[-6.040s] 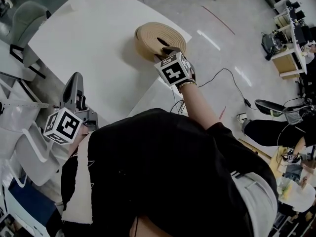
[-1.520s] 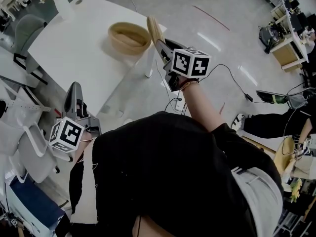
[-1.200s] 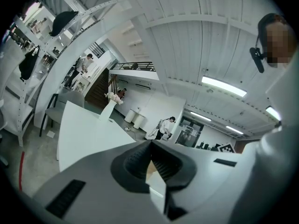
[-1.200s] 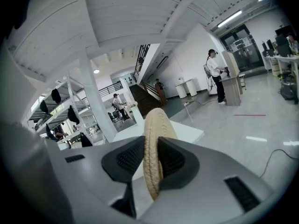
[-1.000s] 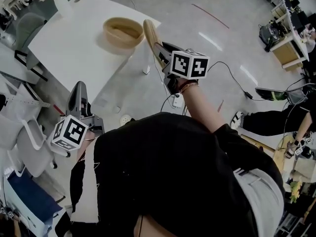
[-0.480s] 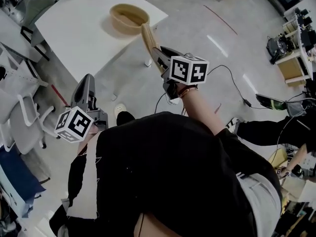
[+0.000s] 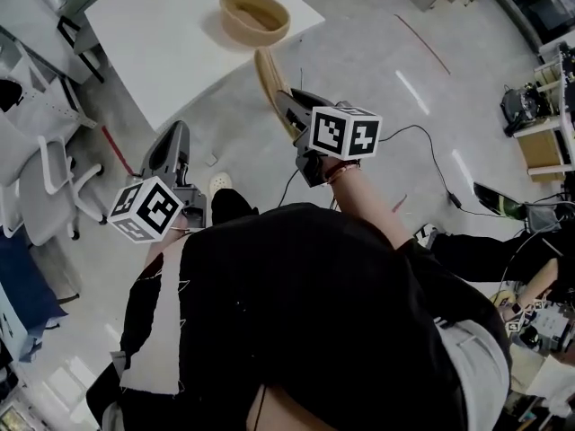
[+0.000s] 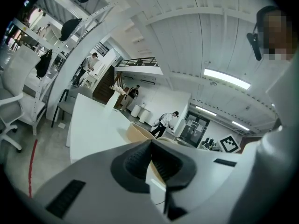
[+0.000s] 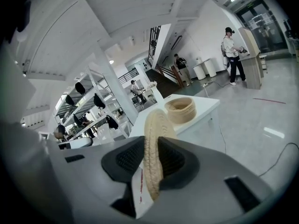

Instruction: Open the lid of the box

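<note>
The round woven box (image 7: 255,16) stands open on the white table (image 7: 162,34), far ahead of me. Its flat woven lid (image 7: 267,77) is held on edge, off the table and over the floor, with my right gripper (image 7: 286,108) shut on its rim. In the right gripper view the lid (image 9: 155,139) stands upright between the pads of the right gripper (image 9: 152,160), and the box (image 9: 182,109) sits on the table beyond. My left gripper (image 7: 171,153) hangs low at the left, shut with nothing in it; the left gripper (image 8: 150,147) shows its pads together.
White chairs (image 7: 45,187) stand at the left beside the table. A black cable (image 7: 422,142) runs across the grey floor at the right. A shelf unit (image 7: 539,146) stands at the far right. People stand in the distance (image 9: 232,55).
The lid, which lay on the box six seconds ago, is off it in the right gripper. Over the last second both grippers and the lid have drawn back from the table.
</note>
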The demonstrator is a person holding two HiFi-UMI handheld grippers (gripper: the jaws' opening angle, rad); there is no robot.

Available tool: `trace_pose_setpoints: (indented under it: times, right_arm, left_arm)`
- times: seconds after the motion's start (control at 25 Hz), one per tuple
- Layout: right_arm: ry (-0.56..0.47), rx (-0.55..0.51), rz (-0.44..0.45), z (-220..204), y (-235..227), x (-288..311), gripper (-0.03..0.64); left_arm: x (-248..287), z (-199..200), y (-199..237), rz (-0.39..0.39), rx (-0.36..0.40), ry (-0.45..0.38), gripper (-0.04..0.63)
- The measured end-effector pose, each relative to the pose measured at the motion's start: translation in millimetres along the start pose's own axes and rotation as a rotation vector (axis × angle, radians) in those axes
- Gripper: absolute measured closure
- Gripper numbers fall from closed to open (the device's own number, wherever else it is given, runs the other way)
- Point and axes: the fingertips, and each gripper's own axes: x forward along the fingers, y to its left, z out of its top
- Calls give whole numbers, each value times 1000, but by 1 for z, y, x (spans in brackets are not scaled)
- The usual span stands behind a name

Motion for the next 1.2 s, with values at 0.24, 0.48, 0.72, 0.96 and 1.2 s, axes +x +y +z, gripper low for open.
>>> trace_pose_setpoints:
  times: [0.24,0.48,0.72,0.96,1.2]
  right_arm:
    - [1,24,51,-6,17,-2,522]
    - [-36,10,80,9,35,-4,520]
    - [-69,-23,110,27,47,-12,519]
    - [-64,-46,113,29,48,-11,520]
    - [-61,-50,104,24,45,-13,520]
  left_arm:
    - [-4,-7,-8,11,23,-4,586]
    - [0,0,-13,7,54,-29,586]
    - [6,3,-24,-8,62,-37,586]
    - [12,5,-29,-19,69,-31,586]
    - [11,0,-30,-21,72,-23,586]
